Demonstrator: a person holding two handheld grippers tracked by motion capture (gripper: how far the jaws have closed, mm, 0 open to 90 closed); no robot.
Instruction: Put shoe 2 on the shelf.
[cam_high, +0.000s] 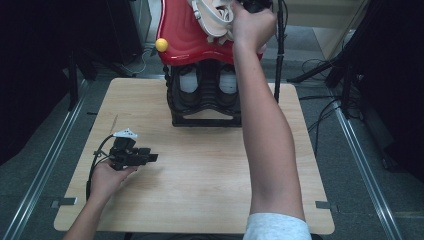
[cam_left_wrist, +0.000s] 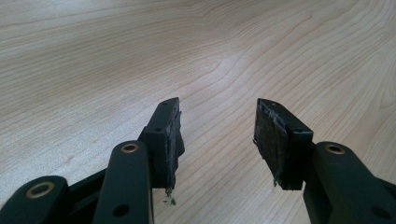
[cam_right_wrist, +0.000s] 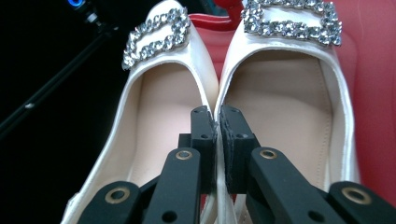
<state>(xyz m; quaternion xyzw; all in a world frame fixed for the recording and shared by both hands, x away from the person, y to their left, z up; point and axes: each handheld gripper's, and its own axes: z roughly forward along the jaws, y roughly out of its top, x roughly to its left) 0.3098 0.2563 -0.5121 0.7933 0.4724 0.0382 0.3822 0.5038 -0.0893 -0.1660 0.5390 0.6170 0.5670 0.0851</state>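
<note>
A pair of cream-white flat shoes (cam_right_wrist: 280, 93) with rhinestone buckles (cam_right_wrist: 156, 37) lies side by side over a red surface (cam_right_wrist: 373, 93). My right gripper (cam_right_wrist: 217, 119) is shut on the two touching inner walls of the pair, one jaw inside each shoe. In the high view the pair of shoes (cam_high: 214, 17) sits at the top of a red rack top (cam_high: 185, 42), under the person's right hand (cam_high: 252, 22). My left gripper (cam_high: 150, 157) rests low over the wooden table (cam_high: 200, 175) at the left. Its jaws stand open over bare wood, and its pads (cam_left_wrist: 268, 135) are worn.
Under the red top, a black shoe rack (cam_high: 205, 117) holds dark shoes with white insides (cam_high: 189, 82). A yellow ball (cam_high: 161, 44) sits at the red top's left edge. Black stands and cables (cam_high: 320, 75) surround the table's far side.
</note>
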